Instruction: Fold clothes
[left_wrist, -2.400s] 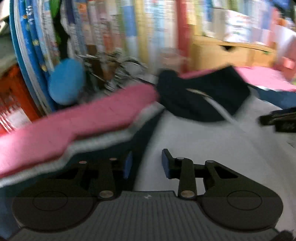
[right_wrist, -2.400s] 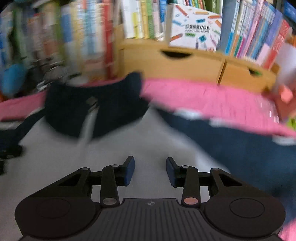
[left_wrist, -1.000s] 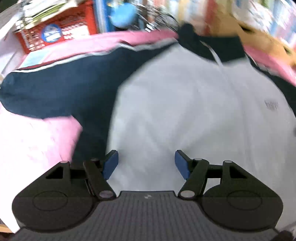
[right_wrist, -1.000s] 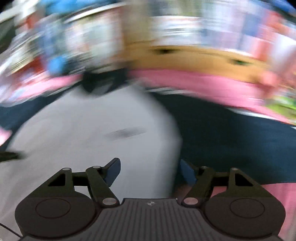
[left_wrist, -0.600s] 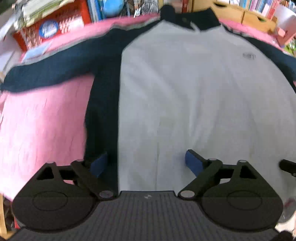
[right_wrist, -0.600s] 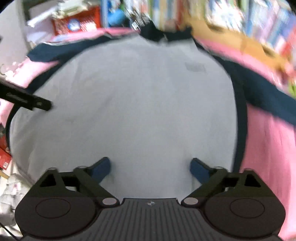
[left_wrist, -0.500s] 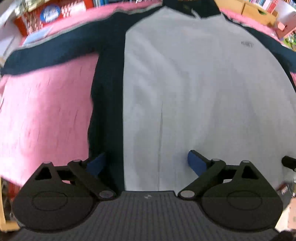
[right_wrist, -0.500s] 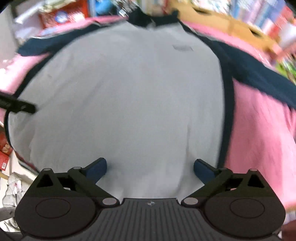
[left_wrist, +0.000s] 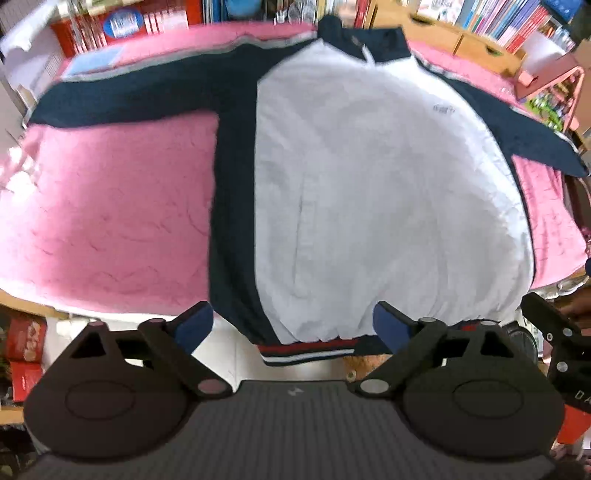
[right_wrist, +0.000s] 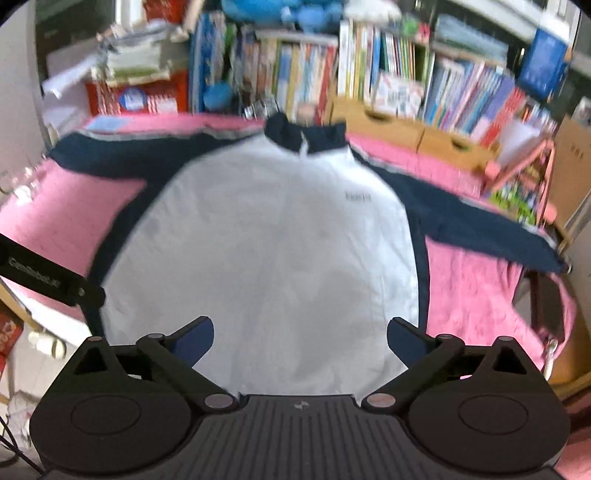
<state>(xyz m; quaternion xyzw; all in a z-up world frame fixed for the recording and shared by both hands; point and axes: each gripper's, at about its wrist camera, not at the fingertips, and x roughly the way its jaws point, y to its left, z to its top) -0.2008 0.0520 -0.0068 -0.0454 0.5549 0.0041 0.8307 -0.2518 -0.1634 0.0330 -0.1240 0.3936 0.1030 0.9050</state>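
A white jacket (left_wrist: 369, 184) with navy sleeves and collar lies flat, front up, on a pink cloth (left_wrist: 110, 206). Its collar (left_wrist: 362, 33) points away from me and both sleeves are spread sideways. The striped hem (left_wrist: 310, 350) hangs at the near edge. My left gripper (left_wrist: 291, 321) hovers open above the hem with nothing between its fingers. My right gripper (right_wrist: 301, 334) hangs above the jacket's (right_wrist: 266, 251) lower part. Its jaws are opening and hold nothing. Each gripper shows at the edge of the other's view.
Crowded bookshelves (right_wrist: 461, 92) line the back, with a wooden drawer box (right_wrist: 406, 133) and a red basket (left_wrist: 122, 22) behind the cloth. A pink rack (right_wrist: 517, 162) stands at the right. The table's near edge drops to the floor (left_wrist: 236, 362).
Both grippers have drawn back and up from near the collar to above the hem. Their jaws have spread wider. The whole jacket now shows, lying still.
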